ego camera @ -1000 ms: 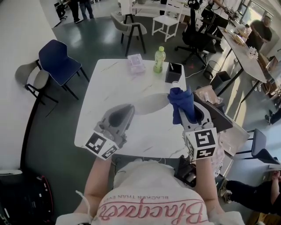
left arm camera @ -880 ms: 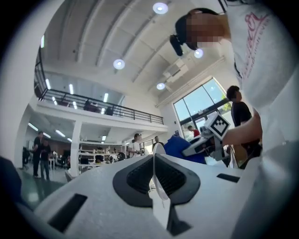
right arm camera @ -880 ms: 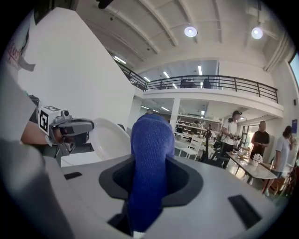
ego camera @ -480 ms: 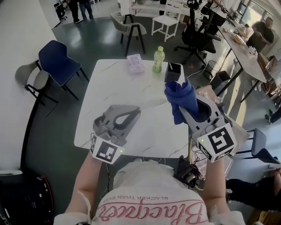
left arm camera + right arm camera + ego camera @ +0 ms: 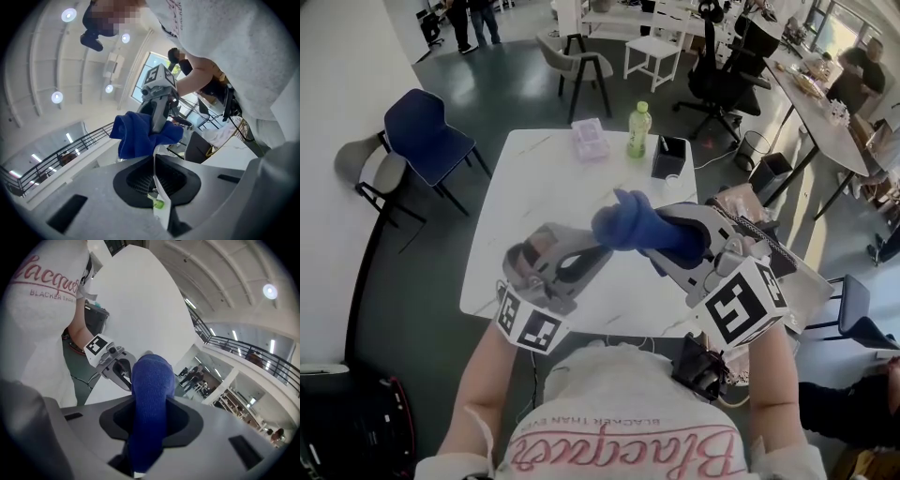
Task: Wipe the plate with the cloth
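Gripping the plate (image 5: 161,214) by its thin white rim, my left gripper (image 5: 598,251) has its jaws shut tight on it, and the plate runs edge-on between them. Just past the plate's far edge sits the blue cloth (image 5: 628,225), bunched up and seemingly touching that edge. My right gripper (image 5: 661,239) is clamped on the cloth, reaching in from the right above the white table (image 5: 525,178). Farther off, a green bottle (image 5: 639,128) stands near the table's far edge.
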The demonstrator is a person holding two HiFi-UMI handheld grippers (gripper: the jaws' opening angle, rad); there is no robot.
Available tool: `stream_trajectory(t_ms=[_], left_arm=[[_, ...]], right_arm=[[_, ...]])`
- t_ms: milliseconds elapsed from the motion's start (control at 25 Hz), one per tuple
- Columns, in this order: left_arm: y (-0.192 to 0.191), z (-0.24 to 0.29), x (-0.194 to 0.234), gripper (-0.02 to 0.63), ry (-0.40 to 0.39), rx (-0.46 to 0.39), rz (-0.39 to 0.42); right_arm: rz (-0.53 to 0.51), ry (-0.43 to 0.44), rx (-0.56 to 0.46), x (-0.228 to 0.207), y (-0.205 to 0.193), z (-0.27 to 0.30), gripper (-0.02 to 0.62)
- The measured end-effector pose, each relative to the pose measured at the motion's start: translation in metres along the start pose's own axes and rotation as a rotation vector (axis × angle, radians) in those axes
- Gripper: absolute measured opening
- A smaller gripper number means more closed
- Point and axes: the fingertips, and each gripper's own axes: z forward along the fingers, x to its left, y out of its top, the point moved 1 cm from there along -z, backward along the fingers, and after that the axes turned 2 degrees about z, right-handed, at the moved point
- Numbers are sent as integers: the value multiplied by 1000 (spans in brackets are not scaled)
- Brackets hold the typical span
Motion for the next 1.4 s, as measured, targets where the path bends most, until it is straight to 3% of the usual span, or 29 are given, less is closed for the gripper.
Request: stream_trajectory(t_ms=[440,640,880,1120,1400], left_arm=[[4,-5,2,12,12,-4,0],[9,-6,2,12,9,-13,12],[9,-7,-1,12,4,-14,-4],[4,-6,-6,12,-20,2,-11],[4,-3,-9,12,-48,0,26]], right_arm=[[-62,6,214,-19,-64,18,123],[-28,50,286,-19,-98,38,123],[59,82,299,-21,-121,52,123],[73,61,192,-39,-81,24,123],[21,169,65,-25,-6,7,123]])
